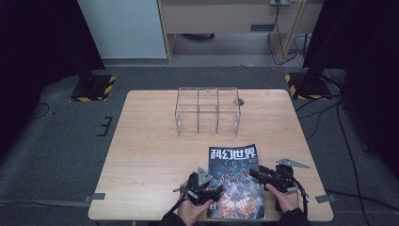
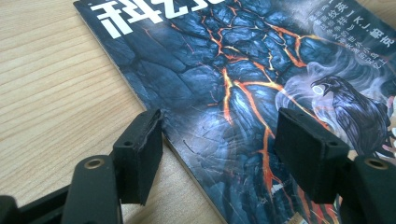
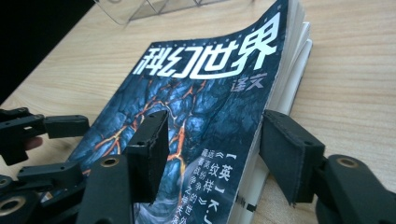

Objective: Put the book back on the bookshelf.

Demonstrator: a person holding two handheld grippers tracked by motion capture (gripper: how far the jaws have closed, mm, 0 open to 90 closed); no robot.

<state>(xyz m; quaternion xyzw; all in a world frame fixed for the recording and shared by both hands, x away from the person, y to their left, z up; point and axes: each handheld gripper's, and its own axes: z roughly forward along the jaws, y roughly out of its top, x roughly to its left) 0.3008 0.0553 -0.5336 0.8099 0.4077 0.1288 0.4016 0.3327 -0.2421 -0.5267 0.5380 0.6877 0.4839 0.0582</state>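
A magazine with a dark, lava-veined cover and white title characters is seen lying flat at the near edge of the wooden table, toward five o'clock from the table's middle. Its spine edge is straddled by the left gripper, whose jaws are held apart — one pad is set over bare wood just beside the spine, the other over the cover, and no squeeze is visible. At the opposite, open edge the right gripper is placed, its jaws also apart; the cover and a fan of loose pages are lifted slightly between them, yet the pads are not seen pressing on paper. A clear acrylic organizer with upright dividers is stood well apart, at twelve o'clock from the magazine. A risk is judged here: if the right jaws are closed on the cover and a few leaves alone, the rest of the pages could sag or tear away when lifted. If the left jaws are closed with one pad still on the wood, the spine may be pushed sideways rather than gripped — and the magazine could be slid off the near edge.
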